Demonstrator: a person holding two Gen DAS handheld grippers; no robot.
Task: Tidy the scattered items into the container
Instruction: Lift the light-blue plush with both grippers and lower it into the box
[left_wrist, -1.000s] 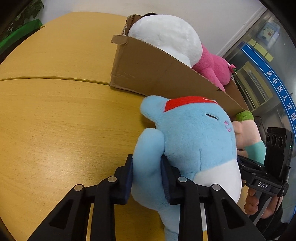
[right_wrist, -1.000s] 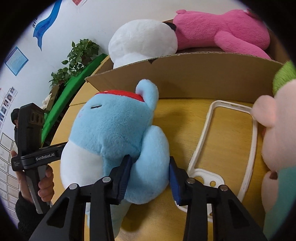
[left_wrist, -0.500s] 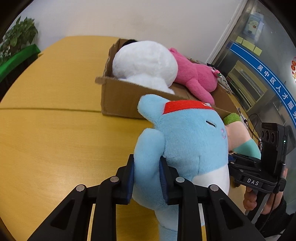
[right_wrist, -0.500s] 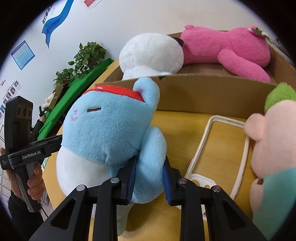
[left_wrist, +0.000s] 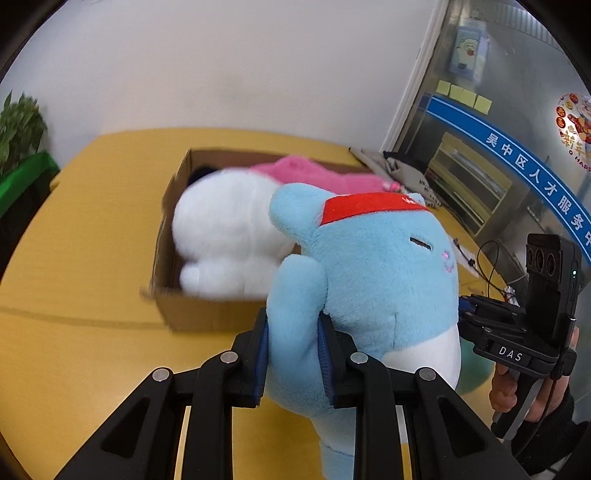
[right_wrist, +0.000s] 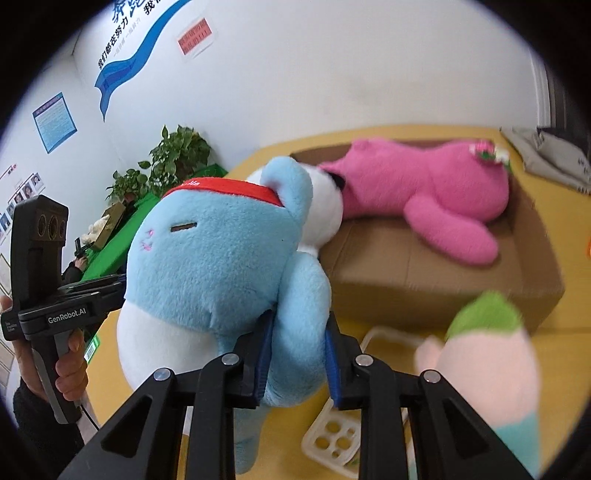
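Observation:
A blue plush toy (left_wrist: 373, 273) with a red headband hangs in the air between both grippers, in front of the cardboard box (left_wrist: 173, 236). My left gripper (left_wrist: 293, 336) is shut on one of its arms. My right gripper (right_wrist: 297, 332) is shut on its other arm; the toy (right_wrist: 218, 258) fills the left of that view. The box (right_wrist: 424, 280) holds a white plush (left_wrist: 229, 236) and a pink plush (right_wrist: 417, 188). A pink plush with a green top (right_wrist: 487, 347) stands on the table by the box's near wall.
A white phone case (right_wrist: 332, 439) lies on the yellow table (left_wrist: 81, 229) under the lifted toy. Grey bags (right_wrist: 546, 155) lie beyond the box. Potted plants (right_wrist: 173, 155) and a green ledge stand at the table's far left edge.
Both grippers have lifted the blue plush off the table, well above the box's near wall. The box interior now shows from above.

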